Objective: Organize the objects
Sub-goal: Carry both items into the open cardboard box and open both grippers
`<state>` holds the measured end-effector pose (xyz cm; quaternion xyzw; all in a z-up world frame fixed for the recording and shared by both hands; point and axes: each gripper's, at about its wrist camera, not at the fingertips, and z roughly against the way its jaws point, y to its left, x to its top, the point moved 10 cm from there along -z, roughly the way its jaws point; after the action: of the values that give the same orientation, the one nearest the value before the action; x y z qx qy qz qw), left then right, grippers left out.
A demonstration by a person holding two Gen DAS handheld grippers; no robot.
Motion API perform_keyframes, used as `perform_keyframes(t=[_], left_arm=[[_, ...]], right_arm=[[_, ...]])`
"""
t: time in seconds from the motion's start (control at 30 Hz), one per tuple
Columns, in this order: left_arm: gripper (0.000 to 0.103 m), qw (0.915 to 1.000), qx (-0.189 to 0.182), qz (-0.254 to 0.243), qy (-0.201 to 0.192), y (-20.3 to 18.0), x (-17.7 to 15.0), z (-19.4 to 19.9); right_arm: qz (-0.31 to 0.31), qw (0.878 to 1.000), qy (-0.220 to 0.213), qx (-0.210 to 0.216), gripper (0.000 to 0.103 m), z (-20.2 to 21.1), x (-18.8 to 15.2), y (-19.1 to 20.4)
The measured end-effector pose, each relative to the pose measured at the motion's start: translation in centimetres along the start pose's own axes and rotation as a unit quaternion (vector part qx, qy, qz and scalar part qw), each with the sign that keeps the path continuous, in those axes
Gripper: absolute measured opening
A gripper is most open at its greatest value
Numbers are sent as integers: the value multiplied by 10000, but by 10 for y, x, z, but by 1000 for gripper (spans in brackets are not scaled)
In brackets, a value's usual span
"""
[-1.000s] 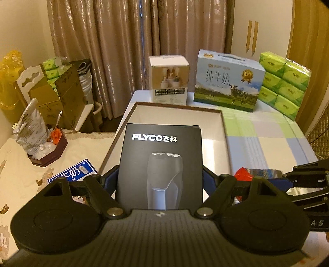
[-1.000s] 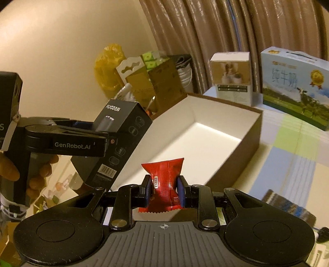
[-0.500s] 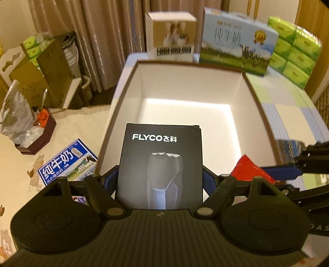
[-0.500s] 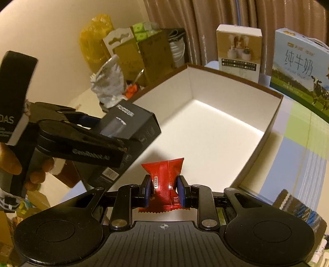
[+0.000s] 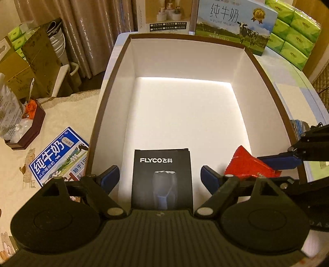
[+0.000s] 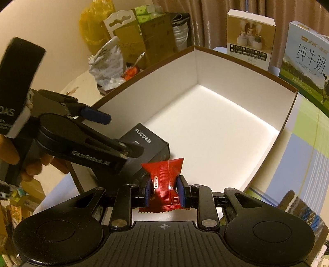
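Left tongs (image 5: 160, 177), bottom centre of the left wrist view: released, blue pads standing clear on either side of the black FLYCO shaver box (image 5: 162, 178), no contact visible. Shaver box lying inside the large open carton (image 5: 107, 98), at its near edge, printed face up; in the right wrist view the same box (image 6: 147, 143) at centre left, partly hidden behind the left tongs (image 6: 115, 131).

Right tongs (image 6: 163, 190), bottom centre of the right wrist view: clenched on a red snack packet (image 6: 165, 178), both blue pads pressing its sides, packet's upper flap fanning out above the fingers. From the left wrist view, packet (image 5: 246, 164) at lower right, over the carton's near right corner.

Left of the carton, lower left: blue milk carton pack (image 5: 57, 158) lying flat on the patterned surface (image 5: 14, 164). Further up the left edge: dark wooden tray (image 5: 30, 125) with a crumpled bag.

Beyond the carton's far wall, top of frame: white humidifier box (image 5: 166, 18), pure milk case (image 5: 234, 24), and green tissue packs (image 5: 294, 30) stacked at upper right.
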<state>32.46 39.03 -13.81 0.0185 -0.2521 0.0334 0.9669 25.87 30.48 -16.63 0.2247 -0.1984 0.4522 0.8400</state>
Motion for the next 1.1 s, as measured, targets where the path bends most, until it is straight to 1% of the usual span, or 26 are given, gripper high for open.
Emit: perform_keyframes(t=[0.13, 0.17, 0.2, 0.23, 0.27, 0.3, 0.4, 0.47, 0.6, 0.67, 0.73, 0.87, 1.1], left_arm=[[83, 10000, -8, -36, -3, 2, -2, 4], [83, 10000, -9, -40, -16, 2, -2, 5], [84, 10000, -6, -46, -21, 2, -1, 6], [84, 10000, -9, -62, -20, 2, -2, 6], [84, 10000, -13, -78, -23, 2, -2, 7], [85, 10000, -8, -87, -26, 3, -2, 8], [86, 9999, -18, -128, -50, 3, -3, 12], [87, 9999, -20, -140, -74, 3, -4, 15], [89, 9998, -30, -175, -118, 2, -7, 23], [90, 9997, -24, -176, -146, 2, -8, 28], [91, 9997, -25, -161, -176, 3, -9, 33], [92, 9996, 4, -141, -242, 3, -10, 43], [92, 9989, -56, -128, -439, -7, -14, 68]], right_arm=[[122, 9999, -7, -18, 24, -2, 0, 3], [146, 9999, -17, -26, 29, -2, 1, 4], [167, 9998, -17, -52, 37, -2, 1, 4], [202, 9997, -55, -85, 59, -1, 1, 5], [236, 9995, -142, -118, 70, 2, 2, 6], [295, 9992, -212, -136, 70, 5, 3, 8], [329, 9991, -202, -154, 71, 7, 3, 9], [316, 9992, -199, -147, 75, 10, 2, 9], [267, 9992, -249, -158, 80, 16, 2, 10], [219, 9991, -314, -174, 85, 22, 1, 10], [179, 9990, -383, -168, 87, 28, 1, 11], [48, 9984, -526, -188, 90, 41, 0, 14], [-186, 9961, -838, -180, 91, 73, -7, 17]])
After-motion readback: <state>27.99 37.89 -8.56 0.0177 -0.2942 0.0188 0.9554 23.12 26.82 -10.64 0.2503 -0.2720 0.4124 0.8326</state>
